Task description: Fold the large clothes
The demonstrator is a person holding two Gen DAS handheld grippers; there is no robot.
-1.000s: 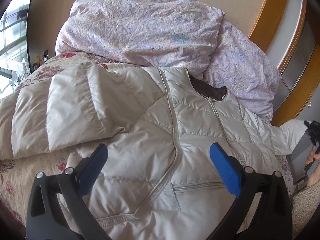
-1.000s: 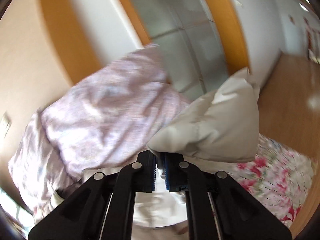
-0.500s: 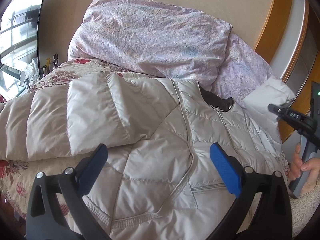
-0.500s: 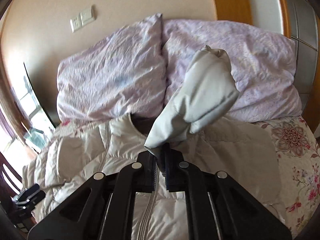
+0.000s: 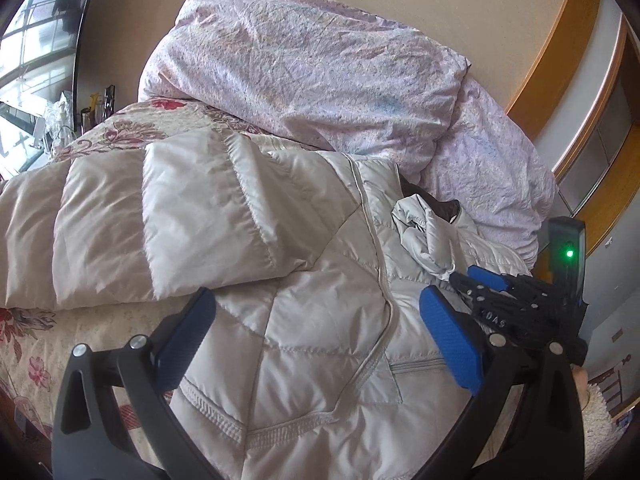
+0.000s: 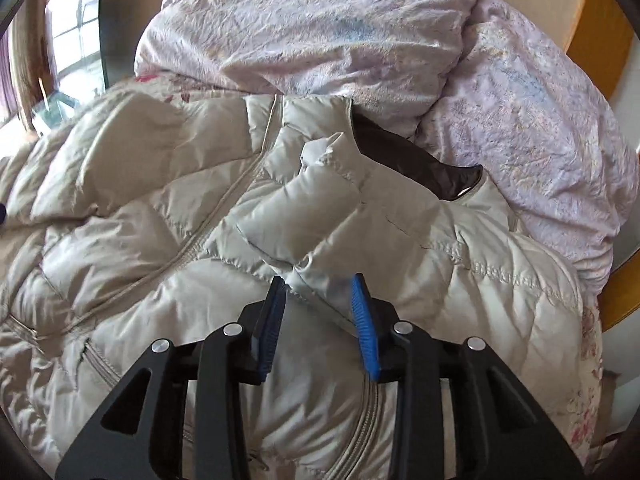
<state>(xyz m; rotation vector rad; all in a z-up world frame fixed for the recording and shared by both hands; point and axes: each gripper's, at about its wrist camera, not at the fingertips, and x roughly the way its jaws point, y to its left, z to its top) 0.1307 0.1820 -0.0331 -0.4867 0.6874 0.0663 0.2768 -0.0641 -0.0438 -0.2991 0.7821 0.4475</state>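
the pale quilted puffer jacket (image 5: 312,320) lies front-up across the bed (image 5: 28,364), its dark-lined collar (image 6: 404,160) toward the two lilac pillows (image 5: 320,64) at the head end and its hem toward the near edge. its long axis runs from near edge to pillows. one sleeve (image 5: 132,216) is already folded flat across the chest on the window side. the other sleeve (image 6: 320,216) lies bunched over the chest just below the collar, its cuff end reaching back between the jaws of the right gripper (image 6: 320,304).

those jaws have just been opening; the blue pads stand a little apart with the sleeve fabric loosely between them, and no squeeze shows, so i read it as let go. that gripper tips down over the chest, right at the sleeve, far nearer to it than the other one.

the left gripper (image 5: 316,336) hangs wide open and empty above the lower front of the jacket, angled down toward the pocket zip (image 5: 416,366), touching nothing.

the sleeve looks lumpy rather than flat, so it may need smoothing before the body is folded along its length; judged so, the sleeve-folding step is about done.
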